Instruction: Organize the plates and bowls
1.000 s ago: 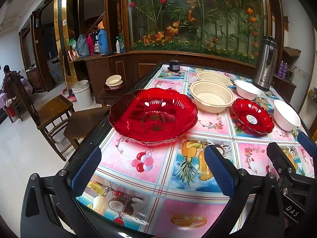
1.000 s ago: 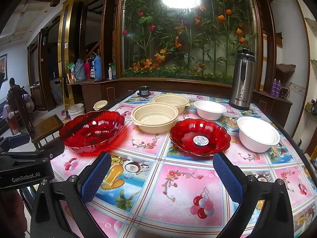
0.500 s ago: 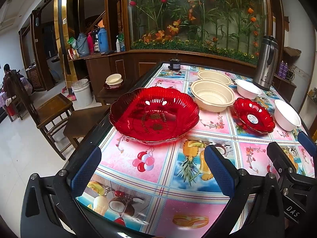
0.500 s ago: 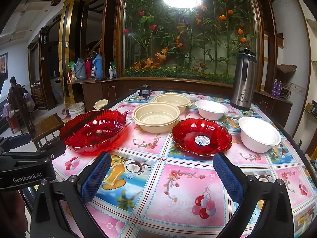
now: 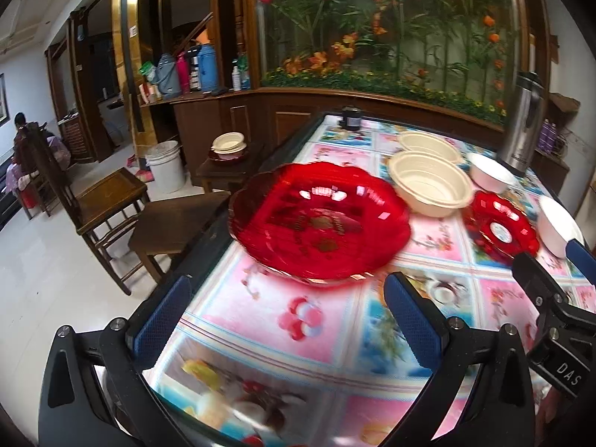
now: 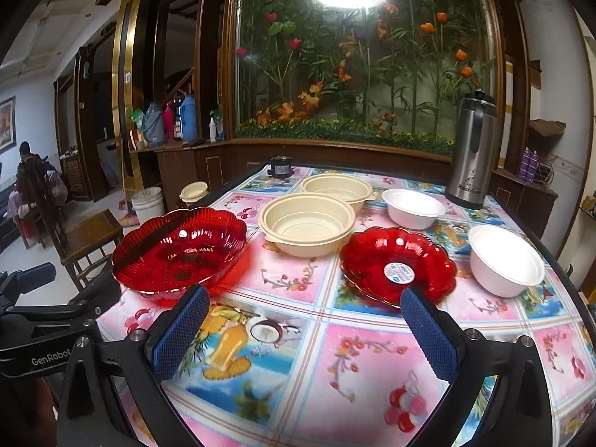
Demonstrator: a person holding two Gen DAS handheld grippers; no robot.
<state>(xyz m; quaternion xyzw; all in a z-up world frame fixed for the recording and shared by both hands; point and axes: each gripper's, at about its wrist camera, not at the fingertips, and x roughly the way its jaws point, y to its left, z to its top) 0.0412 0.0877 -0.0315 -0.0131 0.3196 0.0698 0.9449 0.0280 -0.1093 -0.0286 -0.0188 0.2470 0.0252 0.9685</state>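
Left gripper (image 5: 285, 318) wide open, holding nothing, right gripper (image 6: 305, 322) likewise, large red bowl (image 5: 318, 223) empty

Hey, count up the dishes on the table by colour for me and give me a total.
Red: 2, the large red dish and the small red dish
Cream: 2, the near cream bowl and the far cream bowl
White: 2, the far white bowl and the near white bowl
Total: 6

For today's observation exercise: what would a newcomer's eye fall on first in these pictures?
The large red glass dish at the table's left edge, then the smaller red dish right of it. Behind the table, the wall of flowers glows, a steel flask standing before it.
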